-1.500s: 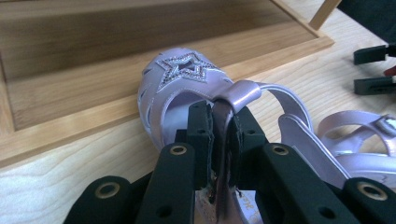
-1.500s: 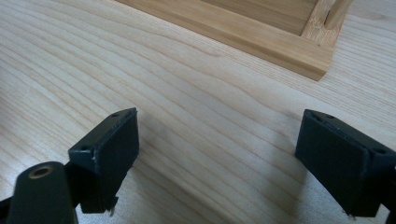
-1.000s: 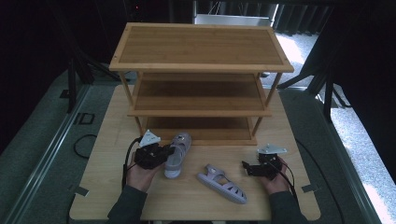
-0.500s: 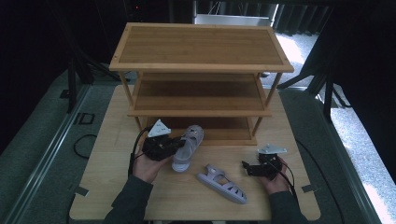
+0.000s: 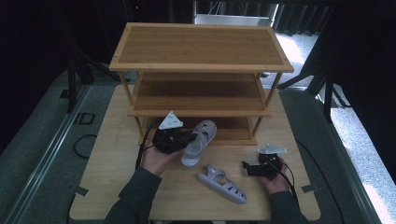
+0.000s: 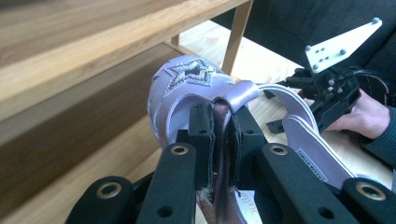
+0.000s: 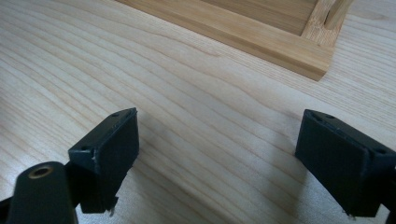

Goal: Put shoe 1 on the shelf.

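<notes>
Bamboo rack [image 5: 201, 46] — shelves bare, sandal [image 5: 198, 142] outside

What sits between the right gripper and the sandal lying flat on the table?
Nothing: in the high view, bare tabletop separates the right gripper from the lying sandal. Its open jaws hold nothing.

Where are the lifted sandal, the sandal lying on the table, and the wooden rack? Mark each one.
lifted sandal [image 5: 198, 142], high view, on its pale insole.
sandal lying on the table [image 5: 223, 183], high view, on its strapped upper.
wooden rack [image 5: 201, 44], high view, on the bare top shelf.
</notes>
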